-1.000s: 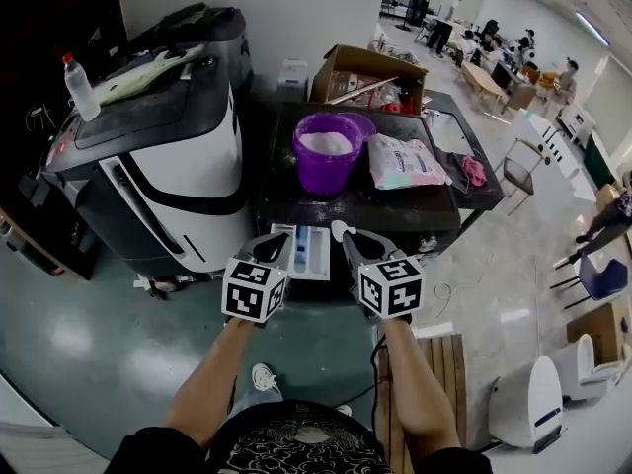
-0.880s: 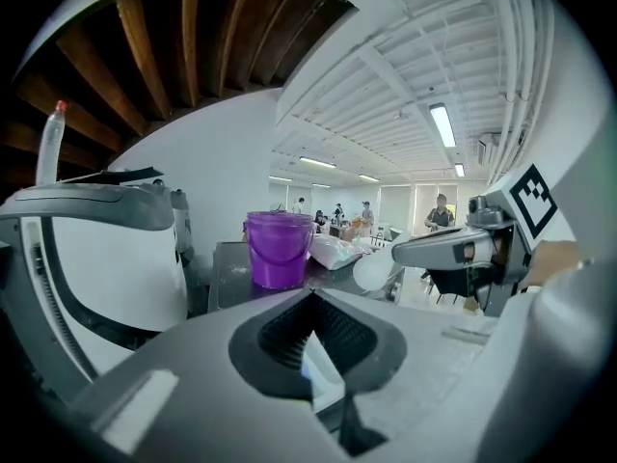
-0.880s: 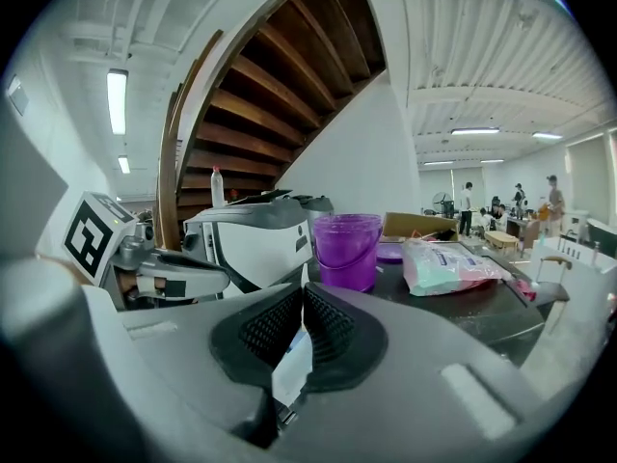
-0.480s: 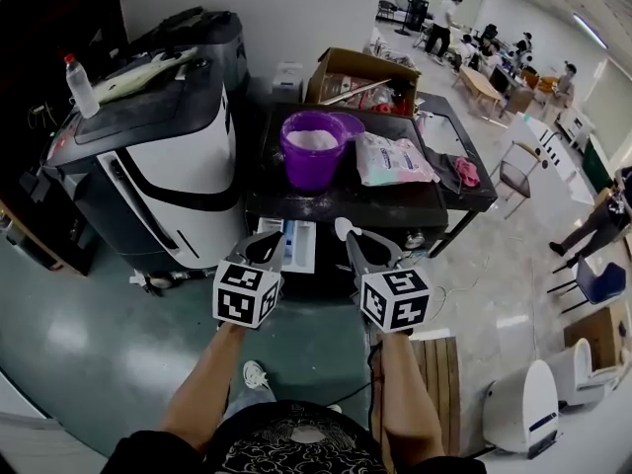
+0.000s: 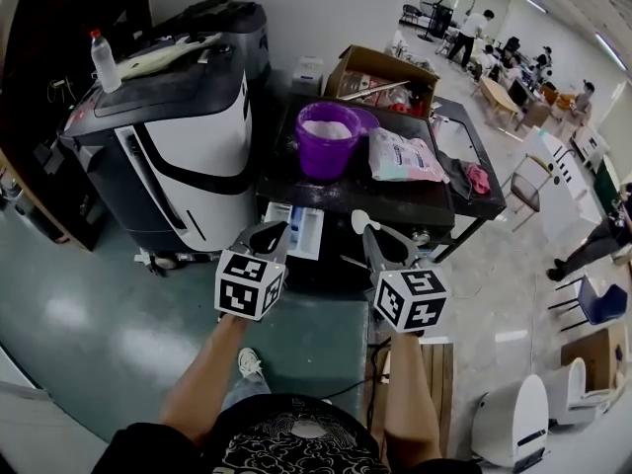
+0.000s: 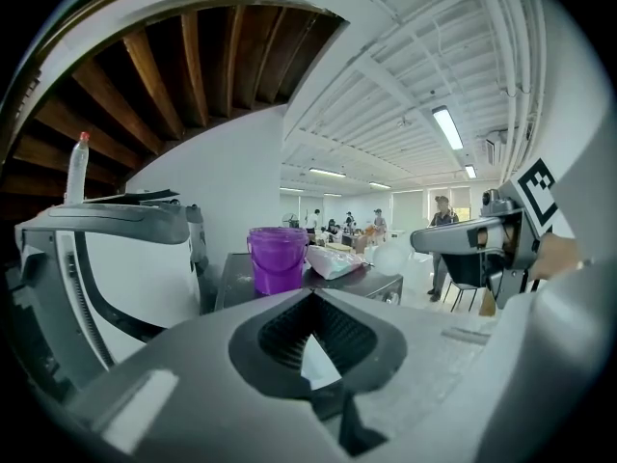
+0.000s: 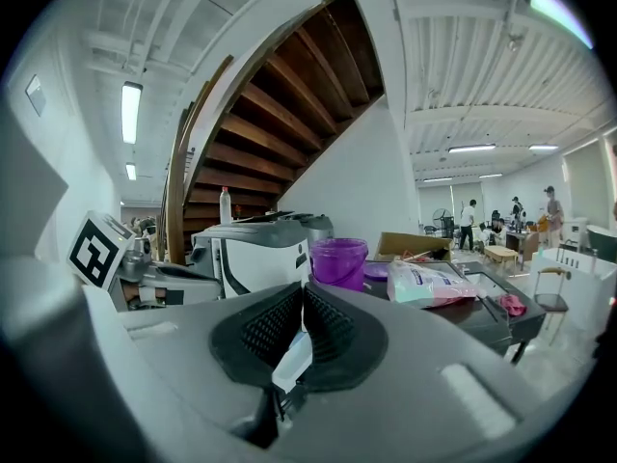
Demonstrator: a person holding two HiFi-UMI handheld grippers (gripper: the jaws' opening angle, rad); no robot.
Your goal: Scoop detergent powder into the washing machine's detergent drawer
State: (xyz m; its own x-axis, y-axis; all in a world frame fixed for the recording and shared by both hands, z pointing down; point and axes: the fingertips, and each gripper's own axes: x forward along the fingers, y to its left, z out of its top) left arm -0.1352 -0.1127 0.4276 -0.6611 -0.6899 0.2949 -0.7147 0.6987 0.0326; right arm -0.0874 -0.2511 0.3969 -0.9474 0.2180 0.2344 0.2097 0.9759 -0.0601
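Observation:
The dark washing machine [image 5: 395, 203] carries a purple bucket [image 5: 326, 144] of white powder and a detergent bag [image 5: 405, 156]. Its white and blue detergent drawer [image 5: 296, 230] stands pulled out at the front. My left gripper [image 5: 267, 237] hangs just in front of the drawer, shut with nothing in it. To its right, my right gripper [image 5: 380, 241] is shut on the handle of a white scoop [image 5: 357, 219], whose bowl points at the machine's front edge. The bucket [image 6: 277, 258] shows beyond the left jaws and the bucket [image 7: 337, 258] beyond the right jaws.
A black and white machine [image 5: 168, 136] with a plastic bottle [image 5: 102, 62] on top stands at the left. A cardboard box [image 5: 385, 77] sits behind the bucket, a pink cloth [image 5: 476, 176] at the right edge. A wooden pallet [image 5: 434, 383] lies on the floor. People [image 5: 513, 67] are far back.
Both grippers have drawn back a little from the machine and sit lower in the head view. The scoop stays in the right gripper and the drawer stays out.

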